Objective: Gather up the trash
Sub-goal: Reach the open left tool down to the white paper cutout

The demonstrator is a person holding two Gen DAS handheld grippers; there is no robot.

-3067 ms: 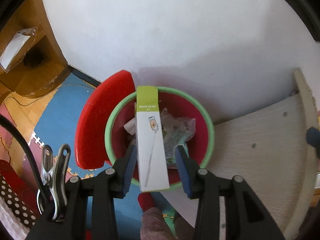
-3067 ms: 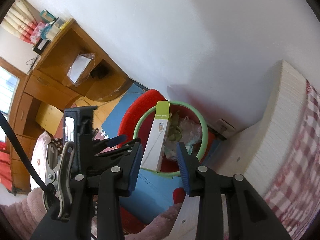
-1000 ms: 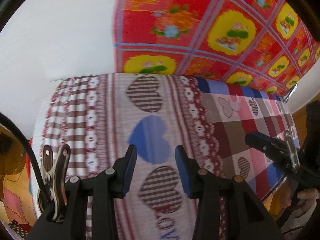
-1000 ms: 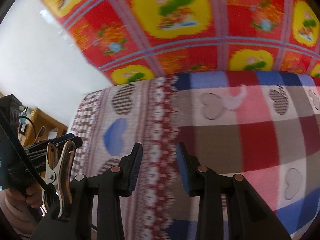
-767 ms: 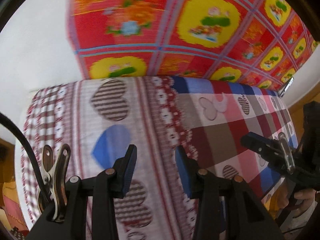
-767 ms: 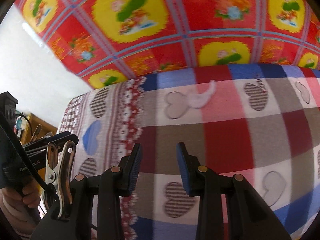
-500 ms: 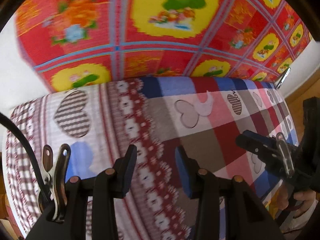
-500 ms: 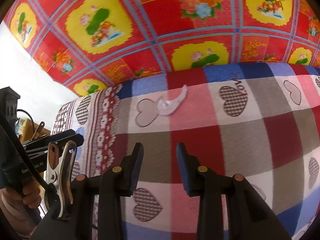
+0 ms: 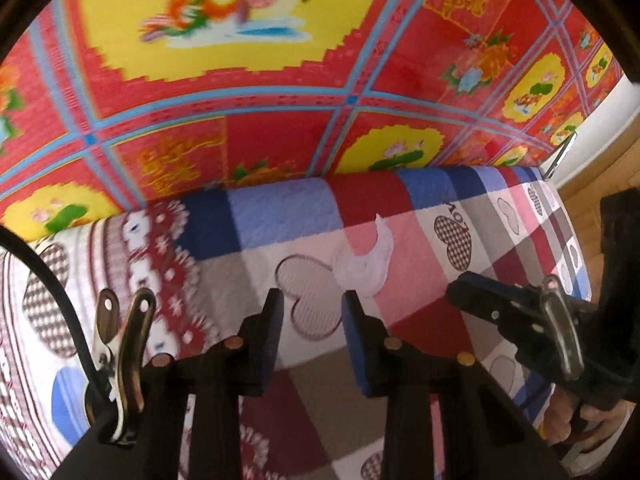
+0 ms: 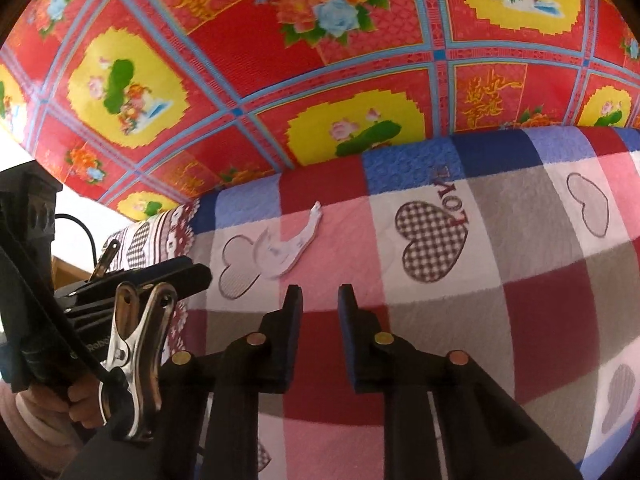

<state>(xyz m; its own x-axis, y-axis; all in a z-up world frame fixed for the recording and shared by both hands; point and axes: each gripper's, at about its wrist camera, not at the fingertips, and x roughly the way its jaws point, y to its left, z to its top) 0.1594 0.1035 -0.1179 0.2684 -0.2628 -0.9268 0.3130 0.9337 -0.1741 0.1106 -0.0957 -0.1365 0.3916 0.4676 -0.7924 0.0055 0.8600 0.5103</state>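
White crumpled paper scrap (image 9: 362, 266) lies on quilted patchwork bedspread (image 9: 420, 280).

Your left gripper (image 9: 310, 312) fills the lower centre of its own frame, pointing steeply down; jaws closing, nothing between the blue pads. Your right gripper (image 10: 319, 306) sits lower centre of its frame, angled down less steeply; jaws closing too, gap empty. Your right hand (image 9: 576, 426) shows at lower right of the left view, your left hand (image 10: 60, 404) at lower left of the right view.
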